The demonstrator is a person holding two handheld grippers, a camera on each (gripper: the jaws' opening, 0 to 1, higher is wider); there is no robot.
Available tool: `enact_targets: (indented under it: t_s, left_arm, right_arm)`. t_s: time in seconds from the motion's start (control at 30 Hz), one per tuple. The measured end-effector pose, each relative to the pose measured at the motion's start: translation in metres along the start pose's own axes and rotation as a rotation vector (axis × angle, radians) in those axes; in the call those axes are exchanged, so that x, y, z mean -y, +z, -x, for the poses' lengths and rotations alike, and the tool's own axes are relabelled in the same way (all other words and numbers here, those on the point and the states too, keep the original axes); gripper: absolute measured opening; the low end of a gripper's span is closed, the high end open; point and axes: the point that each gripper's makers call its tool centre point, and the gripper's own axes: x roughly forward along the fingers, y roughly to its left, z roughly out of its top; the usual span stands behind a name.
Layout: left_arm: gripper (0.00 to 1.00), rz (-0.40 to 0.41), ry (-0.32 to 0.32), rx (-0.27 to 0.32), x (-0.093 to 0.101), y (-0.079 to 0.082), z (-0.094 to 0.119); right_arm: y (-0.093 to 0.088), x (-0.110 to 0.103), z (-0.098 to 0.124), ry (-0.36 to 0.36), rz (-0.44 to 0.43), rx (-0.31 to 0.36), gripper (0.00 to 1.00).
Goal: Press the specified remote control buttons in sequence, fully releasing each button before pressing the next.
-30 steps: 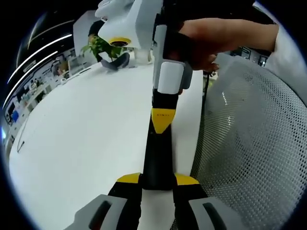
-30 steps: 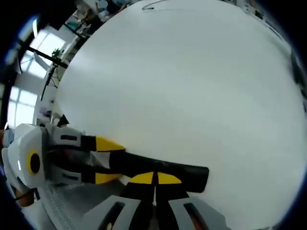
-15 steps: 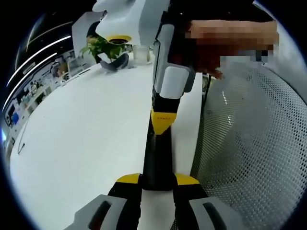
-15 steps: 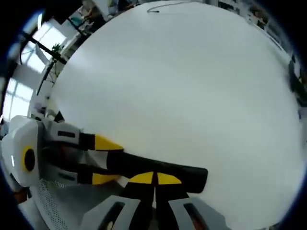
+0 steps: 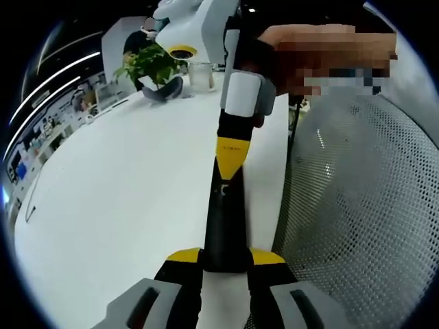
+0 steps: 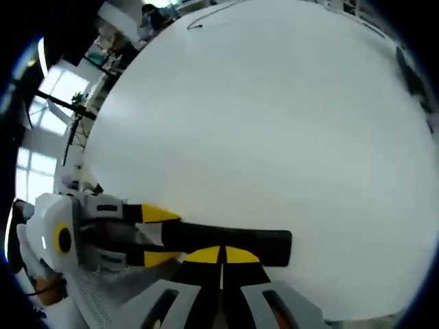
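A long black remote control (image 5: 225, 219) is held over the white table (image 5: 123, 192), pointing away from me in the left gripper view. My left gripper (image 5: 226, 256) is shut on its near end, one yellow tip on each side. My right gripper (image 5: 232, 154), held by a hand, comes down from above with its yellow tips shut together on the remote's top face near the far end. In the right gripper view the remote control (image 6: 233, 240) lies crosswise just beyond my right gripper (image 6: 221, 255). There the left gripper (image 6: 158, 235) clamps its left end.
A grey mesh chair back (image 5: 363, 205) stands close along the table's right edge. At the table's far end are a green plant (image 5: 147, 65), a glass (image 5: 200, 74) and a dark curved object (image 5: 164, 90). A thin cable (image 6: 206, 15) lies at the table's (image 6: 274, 123) far side.
My right gripper's body has risen and tilted, and its yellow tip now sits slightly further along the remote. The left gripper keeps the same hold.
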Motion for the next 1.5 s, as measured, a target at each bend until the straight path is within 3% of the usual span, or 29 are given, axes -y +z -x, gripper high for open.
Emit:
enact_targets:
  t_s: [0.1, 0.2, 0.73, 1.2, 1.5]
  left_arm:
    - [0.24, -0.001, 0.0, 0.001, 0.0, 0.0, 0.0]
    - [0.24, 0.001, -0.001, 0.002, -0.001, 0.0, -0.001]
    - [0.24, 0.008, -0.001, 0.005, -0.002, 0.001, -0.001]
    - [0.24, -0.01, -0.002, 0.009, 0.0, 0.002, -0.002]
    - [0.24, -0.02, -0.001, 0.006, 0.0, 0.002, -0.002]
  right_arm:
    - [-0.002, -0.008, -0.001, 0.013, 0.012, -0.013, 0.0]
    - [-0.004, -0.003, -0.001, -0.037, 0.053, -0.034, 0.0]
    - [-0.01, 0.0, -0.011, -0.047, 0.07, -0.075, 0.0]
    - [-0.017, 0.003, -0.016, -0.138, 0.225, -0.104, 0.0]
    - [-0.015, 0.002, -0.016, -0.129, 0.204, -0.079, 0.0]
